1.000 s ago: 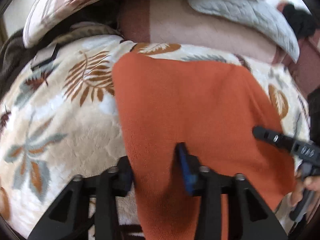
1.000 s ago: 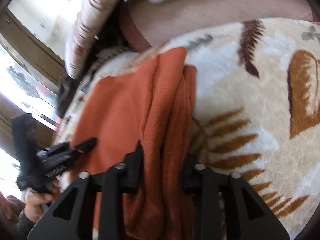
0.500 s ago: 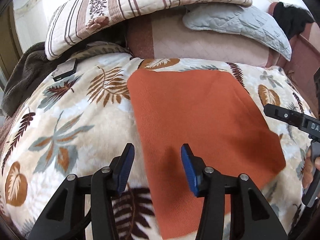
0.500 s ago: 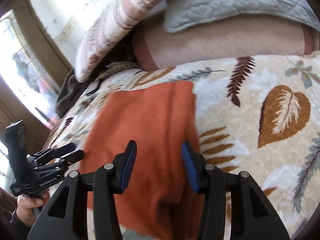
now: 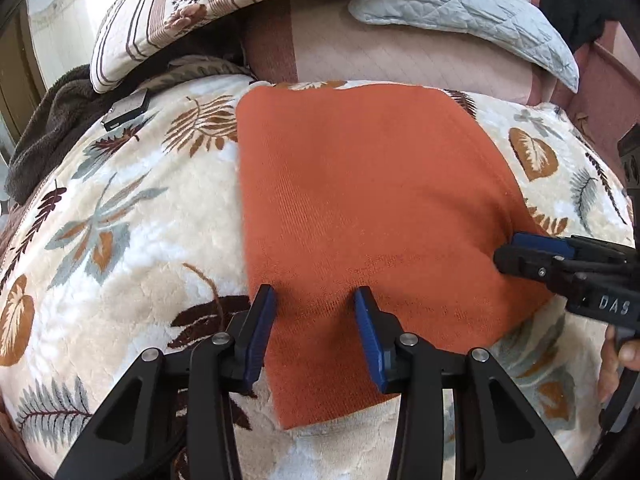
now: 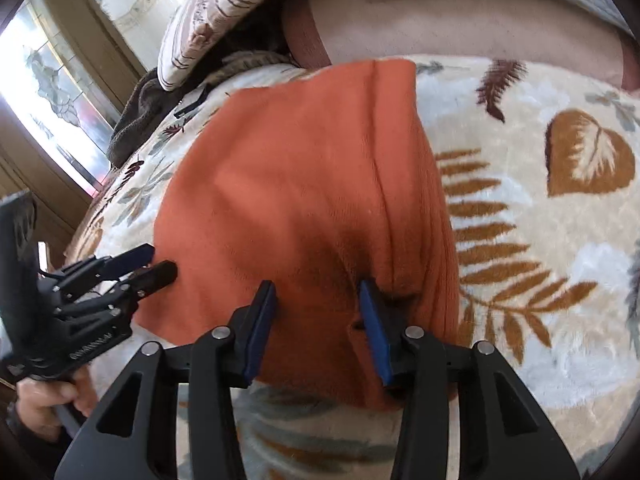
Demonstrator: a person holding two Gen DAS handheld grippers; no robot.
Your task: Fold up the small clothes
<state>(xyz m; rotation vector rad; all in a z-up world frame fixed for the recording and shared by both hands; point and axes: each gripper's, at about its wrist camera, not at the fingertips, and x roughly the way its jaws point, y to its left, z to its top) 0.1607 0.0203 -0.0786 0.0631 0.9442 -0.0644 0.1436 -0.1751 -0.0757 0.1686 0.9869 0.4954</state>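
Both claws point steeply down at a bed. The left claw (image 5: 314,300) hangs over the near left part of the orange cloth (image 5: 360,208); its blue pads stand apart with flat cloth showing between them, and its jaws have just been closing a little. The right claw (image 6: 316,296) hovers over the cloth's near right part, beside a raised lengthwise fold; its jaws are also spread and have just narrowed, pinching nothing. A hand (image 6: 44,404) grips the left tool's handle.

The cloth lies spread on the leaf-print blanket (image 5: 120,240), stretching away from both claws. Its left edge runs just outside the left claw's left pad, and its near corner lies below that claw. Bare blanket gives free room to the left of the left claw and to the right of the right one.

Beyond the cloth's far edge sit a striped pillow (image 5: 224,4), a grey quilted pillow (image 5: 472,12) and a small dark flat object (image 5: 126,110) far left.
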